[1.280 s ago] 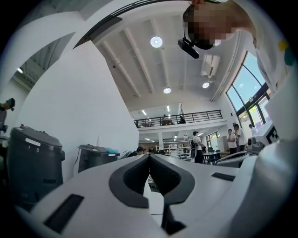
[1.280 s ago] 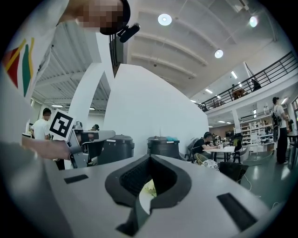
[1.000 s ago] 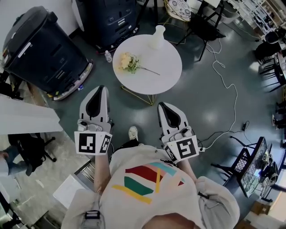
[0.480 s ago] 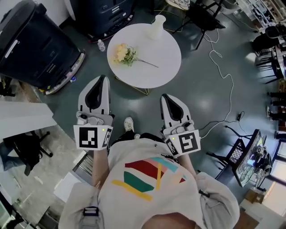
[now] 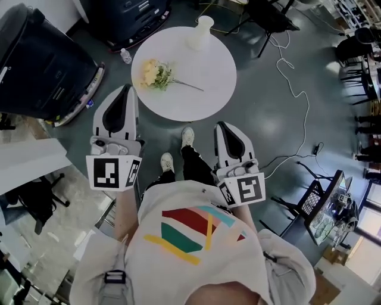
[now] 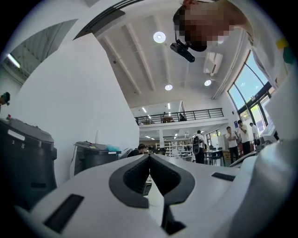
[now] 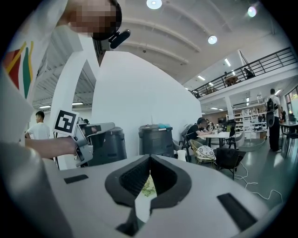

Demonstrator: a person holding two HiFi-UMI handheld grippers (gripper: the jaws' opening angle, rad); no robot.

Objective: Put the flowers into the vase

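A bunch of pale yellow flowers (image 5: 156, 74) with a thin stem lies on the left part of the round white table (image 5: 205, 83). A white vase (image 5: 200, 33) stands upright at the table's far edge. My left gripper (image 5: 125, 87) is shut and empty, just short of the table's near left rim. My right gripper (image 5: 222, 125) is also shut and empty, a little below the table's near edge. In the right gripper view the flowers (image 7: 148, 186) show through the gap behind the closed jaws, with the vase (image 7: 181, 155) beyond and the left gripper (image 7: 95, 137) at the left.
A large black bin (image 5: 38, 65) stands left of the table and a dark machine (image 5: 125, 15) behind it. A water bottle (image 5: 125, 56) lies on the floor. A white cable (image 5: 297, 89) snakes across the floor at right. Black chairs (image 5: 271, 18) stand beyond the table. My shoe (image 5: 187, 136) is near the table base.
Both grippers have come closer to the table as the person stepped forward; one shoe now shows ahead of the other. The jaws stayed shut. Flowers and vase have not moved on the table.
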